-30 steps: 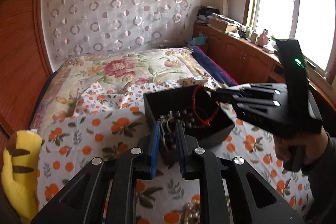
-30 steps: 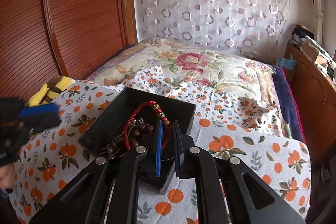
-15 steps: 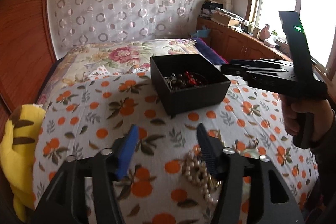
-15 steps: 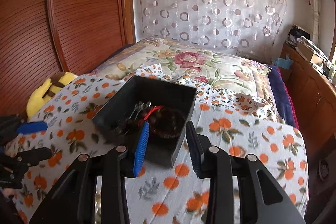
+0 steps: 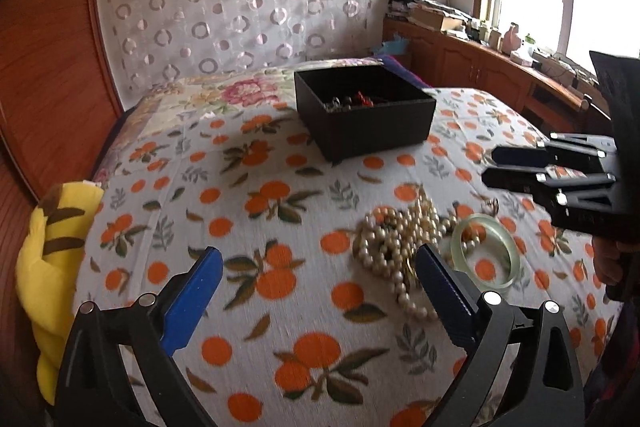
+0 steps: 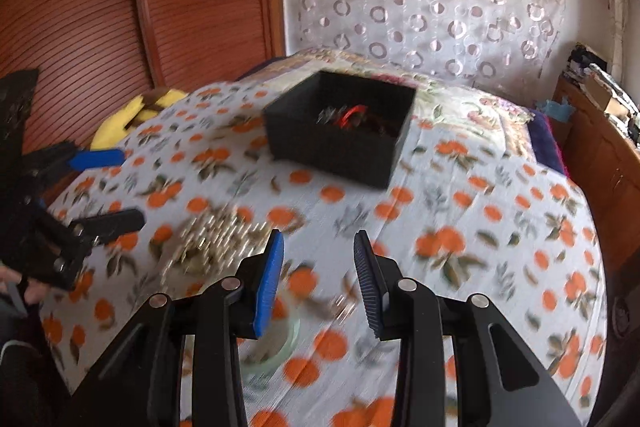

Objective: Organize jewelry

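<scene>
Both tools, left tool (image 5: 316, 291) and right tool (image 6: 318, 275), are wide apart and hold nothing. Pearl beads (image 5: 394, 247) lie on the bed, near the black box (image 5: 372, 123). Next, I think, grab the beads.

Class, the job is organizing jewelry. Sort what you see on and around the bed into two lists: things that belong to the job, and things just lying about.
Belongs to the job:
black box
pearl necklace
pale green bangle

Just lying about:
yellow plush toy
orange-print bedspread
clutter on the window cabinet
</scene>
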### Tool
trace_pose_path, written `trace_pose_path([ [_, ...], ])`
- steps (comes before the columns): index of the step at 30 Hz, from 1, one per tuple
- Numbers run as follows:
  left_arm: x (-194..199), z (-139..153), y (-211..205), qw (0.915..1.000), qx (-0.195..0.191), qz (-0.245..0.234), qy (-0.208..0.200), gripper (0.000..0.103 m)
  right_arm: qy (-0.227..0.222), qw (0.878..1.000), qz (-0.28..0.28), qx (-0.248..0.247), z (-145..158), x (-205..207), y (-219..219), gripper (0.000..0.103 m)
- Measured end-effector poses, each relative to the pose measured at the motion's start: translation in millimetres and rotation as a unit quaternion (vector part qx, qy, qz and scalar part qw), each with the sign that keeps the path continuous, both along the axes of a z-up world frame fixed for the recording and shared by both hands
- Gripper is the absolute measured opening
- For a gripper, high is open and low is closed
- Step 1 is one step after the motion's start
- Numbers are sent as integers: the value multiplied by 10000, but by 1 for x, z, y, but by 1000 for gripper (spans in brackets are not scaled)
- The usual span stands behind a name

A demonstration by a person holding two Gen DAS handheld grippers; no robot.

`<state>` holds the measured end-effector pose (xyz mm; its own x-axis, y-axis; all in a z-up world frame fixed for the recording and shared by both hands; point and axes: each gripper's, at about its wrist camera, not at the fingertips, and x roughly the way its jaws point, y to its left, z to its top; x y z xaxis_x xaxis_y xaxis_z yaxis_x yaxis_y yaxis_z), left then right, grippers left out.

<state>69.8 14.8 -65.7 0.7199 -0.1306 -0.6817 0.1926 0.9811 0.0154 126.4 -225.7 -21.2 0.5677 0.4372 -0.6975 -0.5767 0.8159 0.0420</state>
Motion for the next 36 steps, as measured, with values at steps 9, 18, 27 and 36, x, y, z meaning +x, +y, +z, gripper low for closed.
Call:
trace_pose_path([
  [9, 1, -19, -1, 9993, 67, -56, 372, 93, 292, 9989, 276, -254, -17, -21, 7, 26],
  [18, 2, -20, -8, 9985, -192, -218, 472, 92, 477, 9978, 262, -376, -31, -22, 2, 19],
  [27, 6, -27, -21, 9959, -269, -484, 716, 38, 437, 9978, 246, -440, -31, -23, 3, 19],
  [36, 3, -30, -40, 9960, 214, -571, 648, 33, 316, 9977, 236, -554, -33, -25, 5, 19],
])
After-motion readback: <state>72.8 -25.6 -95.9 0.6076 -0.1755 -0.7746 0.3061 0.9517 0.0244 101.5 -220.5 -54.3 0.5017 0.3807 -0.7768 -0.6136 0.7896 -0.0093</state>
